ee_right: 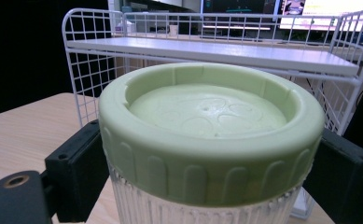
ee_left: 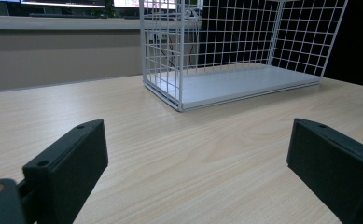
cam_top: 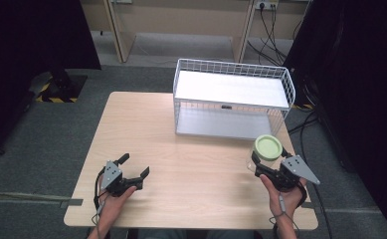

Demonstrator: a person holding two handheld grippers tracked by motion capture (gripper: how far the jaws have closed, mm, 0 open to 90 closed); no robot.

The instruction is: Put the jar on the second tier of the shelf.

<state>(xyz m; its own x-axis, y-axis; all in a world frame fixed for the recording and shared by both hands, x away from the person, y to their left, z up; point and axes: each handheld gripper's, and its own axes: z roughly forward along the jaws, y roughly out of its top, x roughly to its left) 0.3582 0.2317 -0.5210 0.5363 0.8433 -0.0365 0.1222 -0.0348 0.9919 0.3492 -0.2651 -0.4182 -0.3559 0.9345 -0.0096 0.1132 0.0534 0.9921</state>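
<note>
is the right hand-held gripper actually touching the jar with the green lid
Touching. In the right gripper view the black jaws of the right hand-held gripper sit against both sides of the jar, just under its green lid, with no gap.

no readable text or labels anywhere

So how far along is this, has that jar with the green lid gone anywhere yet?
Early on. Done: the right gripper is shut on the jar, its jaws on either side just under the green lid. In hand: the jar sits by the table's right edge, in front of the wire rack. Left: probably moving it to the rack, whose shelves look bare. The left gripper is open, idle.
</note>
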